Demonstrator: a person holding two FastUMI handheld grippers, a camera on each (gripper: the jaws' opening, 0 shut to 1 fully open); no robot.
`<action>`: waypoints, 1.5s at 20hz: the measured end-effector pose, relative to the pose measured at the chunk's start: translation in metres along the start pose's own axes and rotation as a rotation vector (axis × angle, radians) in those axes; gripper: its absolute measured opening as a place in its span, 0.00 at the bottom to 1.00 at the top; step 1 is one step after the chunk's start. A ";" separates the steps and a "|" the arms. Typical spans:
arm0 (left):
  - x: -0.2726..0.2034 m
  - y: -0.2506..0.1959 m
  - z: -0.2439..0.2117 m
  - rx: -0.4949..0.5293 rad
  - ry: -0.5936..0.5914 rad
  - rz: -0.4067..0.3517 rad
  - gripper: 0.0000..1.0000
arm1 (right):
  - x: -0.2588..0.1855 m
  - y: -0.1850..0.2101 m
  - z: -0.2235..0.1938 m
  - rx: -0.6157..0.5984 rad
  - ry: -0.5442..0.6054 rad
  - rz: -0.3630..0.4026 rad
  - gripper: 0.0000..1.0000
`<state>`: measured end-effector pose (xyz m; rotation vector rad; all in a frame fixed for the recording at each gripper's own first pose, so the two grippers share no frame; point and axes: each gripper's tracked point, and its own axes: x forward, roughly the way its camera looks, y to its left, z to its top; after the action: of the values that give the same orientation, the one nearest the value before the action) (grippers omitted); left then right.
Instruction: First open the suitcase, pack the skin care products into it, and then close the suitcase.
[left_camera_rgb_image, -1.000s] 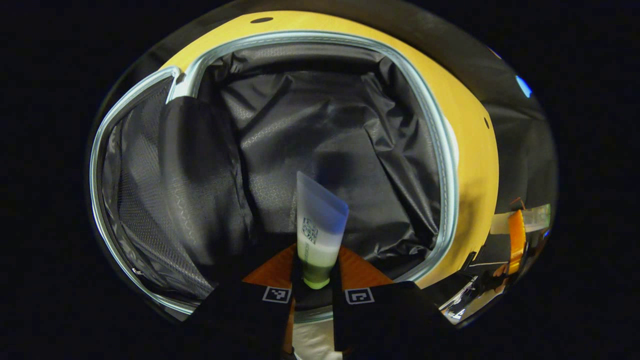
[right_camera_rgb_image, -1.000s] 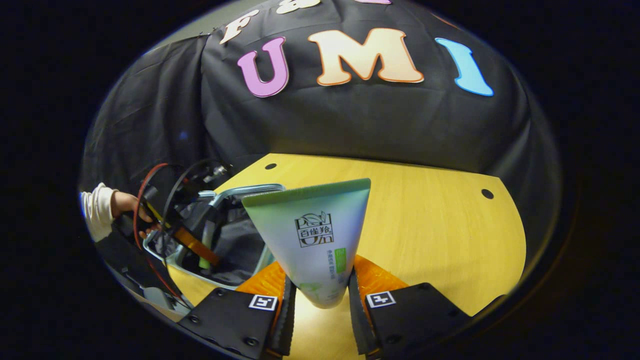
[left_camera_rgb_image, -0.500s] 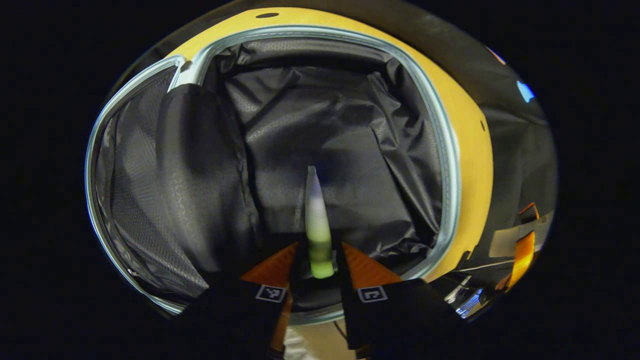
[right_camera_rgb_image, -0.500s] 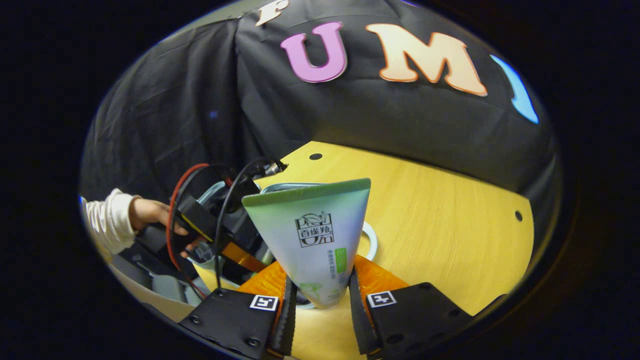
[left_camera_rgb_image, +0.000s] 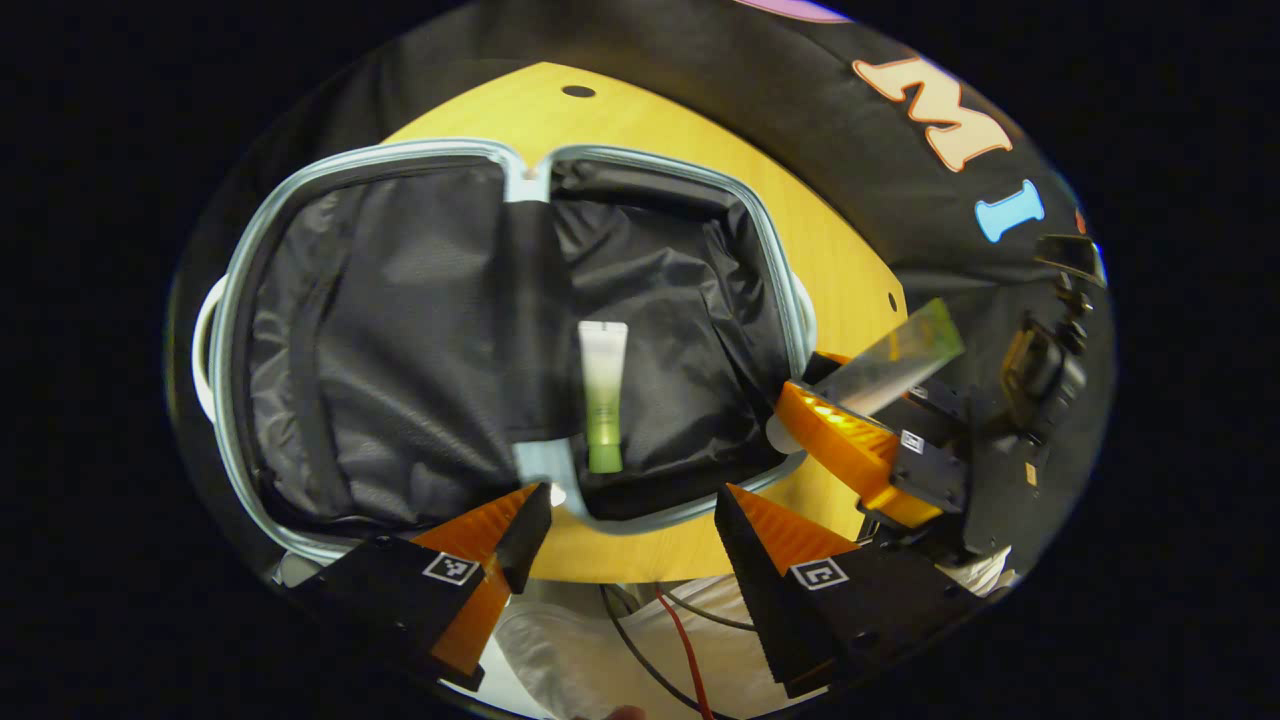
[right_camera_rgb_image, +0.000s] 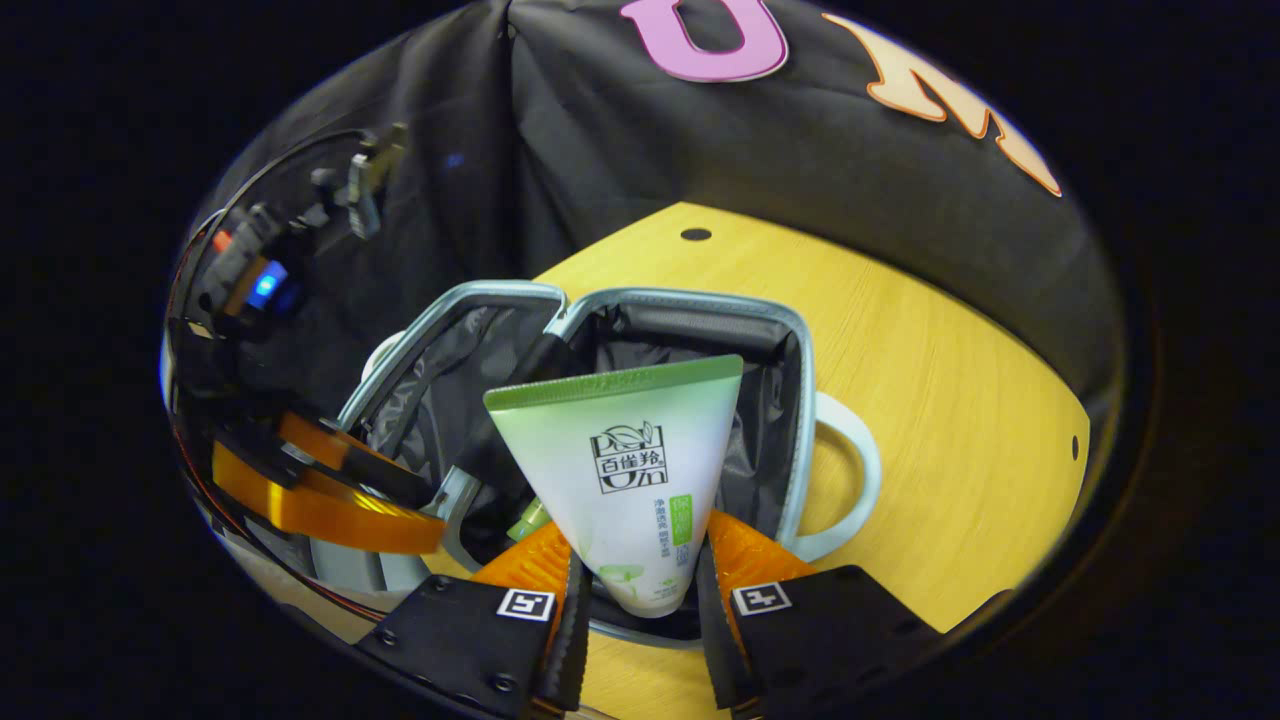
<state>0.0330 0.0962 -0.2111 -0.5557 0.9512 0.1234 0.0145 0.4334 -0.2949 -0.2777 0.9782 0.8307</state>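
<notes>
The open suitcase (left_camera_rgb_image: 232, 330) lies flat on the yellow table, both halves lined in black. A slim white-and-green tube (left_camera_rgb_image: 603, 390) rests in its right half, cap toward me. My left gripper (left_camera_rgb_image: 630, 525) hangs open above the near rim, nothing between its fingers. My right gripper (right_camera_rgb_image: 635, 585) is shut on a wider white-and-green tube (right_camera_rgb_image: 630, 470), held upright over the suitcase (right_camera_rgb_image: 795, 400). In the left gripper view that right gripper (left_camera_rgb_image: 860, 445) and its tube (left_camera_rgb_image: 890, 360) sit at the suitcase's right rim. The left gripper (right_camera_rgb_image: 330, 500) appears at the left of the right gripper view.
A white handle (right_camera_rgb_image: 850, 470) sticks out from the suitcase's right side. The yellow table (right_camera_rgb_image: 950, 430) extends to the right, with the black booth wall behind it. Cables and a pale sleeve (left_camera_rgb_image: 600, 640) sit below the left gripper.
My left gripper has let go of the slim tube and pulled back and up; the tube now lies in the suitcase. My right gripper has carried its tube over the suitcase.
</notes>
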 end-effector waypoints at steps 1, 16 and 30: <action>-0.010 0.010 -0.001 -0.018 -0.018 0.010 0.97 | 0.006 0.000 -0.007 0.003 0.032 -0.006 0.47; -0.105 0.165 0.033 -0.308 -0.306 0.086 0.96 | 0.029 -0.002 -0.027 0.239 0.097 -0.023 0.78; -0.083 0.297 0.079 -0.528 -0.466 0.135 0.95 | -0.111 -0.098 0.009 0.475 -0.363 -0.174 0.99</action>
<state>-0.0580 0.4008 -0.2269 -0.8991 0.4909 0.6113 0.0598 0.3178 -0.2138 0.1913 0.7675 0.4482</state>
